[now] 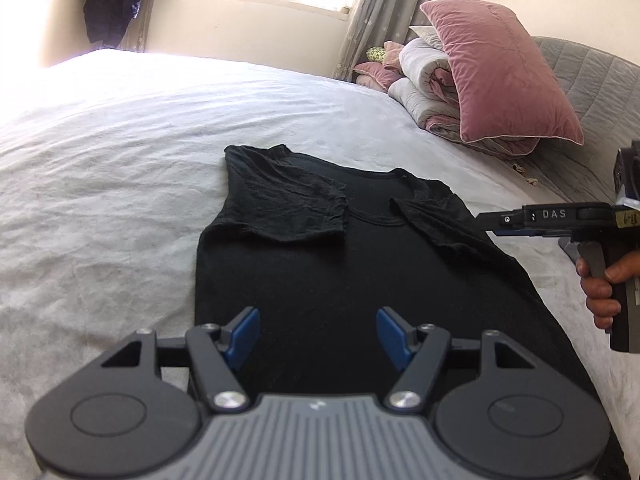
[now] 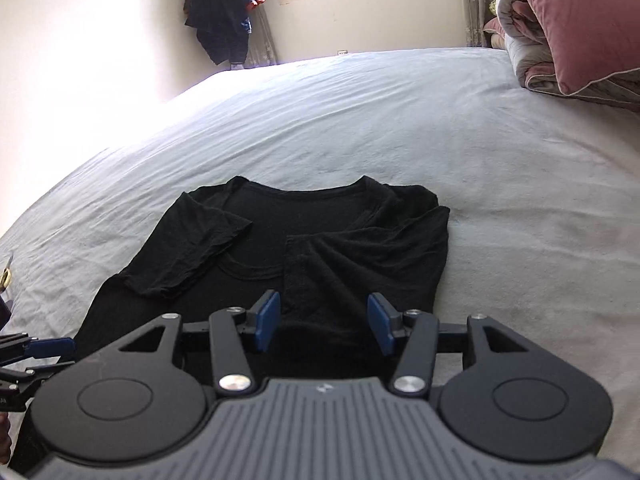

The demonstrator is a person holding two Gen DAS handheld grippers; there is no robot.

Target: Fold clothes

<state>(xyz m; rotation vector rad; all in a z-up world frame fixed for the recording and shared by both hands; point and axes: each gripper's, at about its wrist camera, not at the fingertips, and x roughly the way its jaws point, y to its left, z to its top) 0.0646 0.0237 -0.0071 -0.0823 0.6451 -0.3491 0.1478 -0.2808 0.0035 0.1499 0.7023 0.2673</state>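
Observation:
A black T-shirt (image 1: 320,264) lies flat on the white bed, collar away from me, both short sleeves folded in over the chest. It also shows in the right wrist view (image 2: 320,240). My left gripper (image 1: 318,334) is open and empty, hovering over the shirt's lower body. My right gripper (image 2: 324,322) is open and empty, over the shirt's middle just below the folded right sleeve (image 2: 384,248). The right gripper also shows in the left wrist view (image 1: 486,220), at the shirt's right edge. The left gripper's blue fingertips (image 2: 52,346) show at the right wrist view's left edge.
The white bedsheet (image 1: 120,160) spreads wide to the left and beyond the shirt. A pink pillow (image 1: 504,72) leans on rolled quilts (image 1: 424,80) at the far right by a grey headboard (image 1: 592,92). Dark clothes (image 2: 224,12) hang on the far wall by the window.

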